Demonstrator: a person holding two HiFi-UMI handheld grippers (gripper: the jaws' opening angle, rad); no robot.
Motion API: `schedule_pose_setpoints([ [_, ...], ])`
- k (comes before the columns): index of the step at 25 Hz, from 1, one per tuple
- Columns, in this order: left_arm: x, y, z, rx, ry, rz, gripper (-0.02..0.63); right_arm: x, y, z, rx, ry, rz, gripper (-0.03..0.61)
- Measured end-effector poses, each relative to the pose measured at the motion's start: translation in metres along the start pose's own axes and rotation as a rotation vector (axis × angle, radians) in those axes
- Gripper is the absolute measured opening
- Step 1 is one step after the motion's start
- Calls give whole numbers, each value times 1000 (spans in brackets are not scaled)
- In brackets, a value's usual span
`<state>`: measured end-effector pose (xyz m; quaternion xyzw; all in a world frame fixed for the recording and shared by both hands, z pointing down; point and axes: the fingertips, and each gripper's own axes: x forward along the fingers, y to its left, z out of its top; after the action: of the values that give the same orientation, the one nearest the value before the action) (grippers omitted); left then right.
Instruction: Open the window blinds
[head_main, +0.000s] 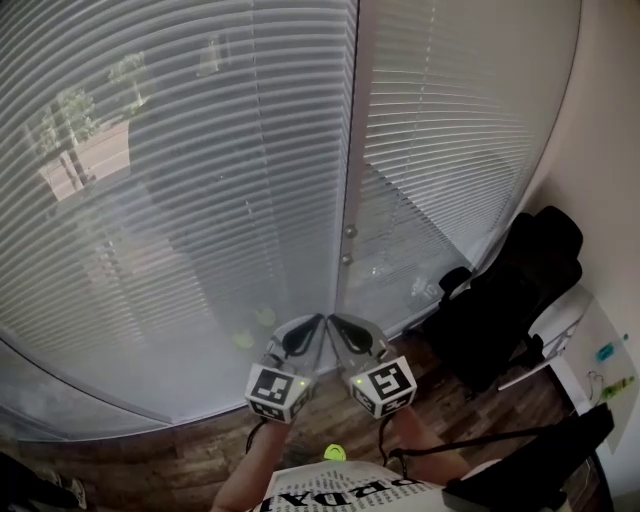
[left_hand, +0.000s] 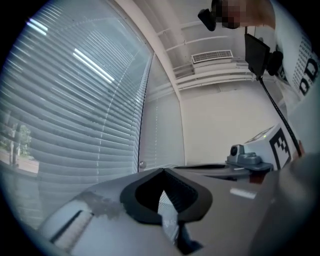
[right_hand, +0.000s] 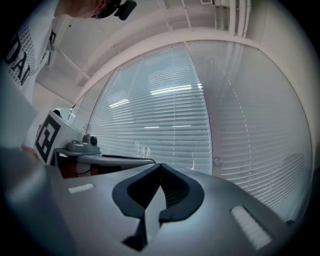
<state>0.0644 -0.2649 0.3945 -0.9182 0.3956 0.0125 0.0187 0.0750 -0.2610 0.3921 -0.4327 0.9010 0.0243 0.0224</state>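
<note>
Left tool (head_main: 319, 319) and right tool (head_main: 331, 320) sit closed, empty, before the blinds (head_main: 200, 150); forearms (head_main: 245, 475) cut off below.

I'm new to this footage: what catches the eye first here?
The slatted window blinds fill nearly the whole head view. Low at centre, the left gripper and right gripper sit side by side, both shut and empty; a black chair stands at right.

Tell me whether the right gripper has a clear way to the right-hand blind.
Probably yes. Nothing stands between the right gripper and the right-hand blind; the black chair sits off to the side. The gripper's jaws are shut and empty, so open them first.
</note>
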Motion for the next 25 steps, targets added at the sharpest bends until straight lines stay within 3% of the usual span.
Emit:
schedule_pose_setpoints([
  [6,7,-1,-17,7,7,-16,-8,0,-8,-15,-17,1,-24,6],
  [21,88,48,4,40,-47,-99,-8,57,-81,-1,-83,14,-176,8],
  [25,96,64,-16,25,-39,-105,-8,74,-87,-19,-107,34,-182,8],
])
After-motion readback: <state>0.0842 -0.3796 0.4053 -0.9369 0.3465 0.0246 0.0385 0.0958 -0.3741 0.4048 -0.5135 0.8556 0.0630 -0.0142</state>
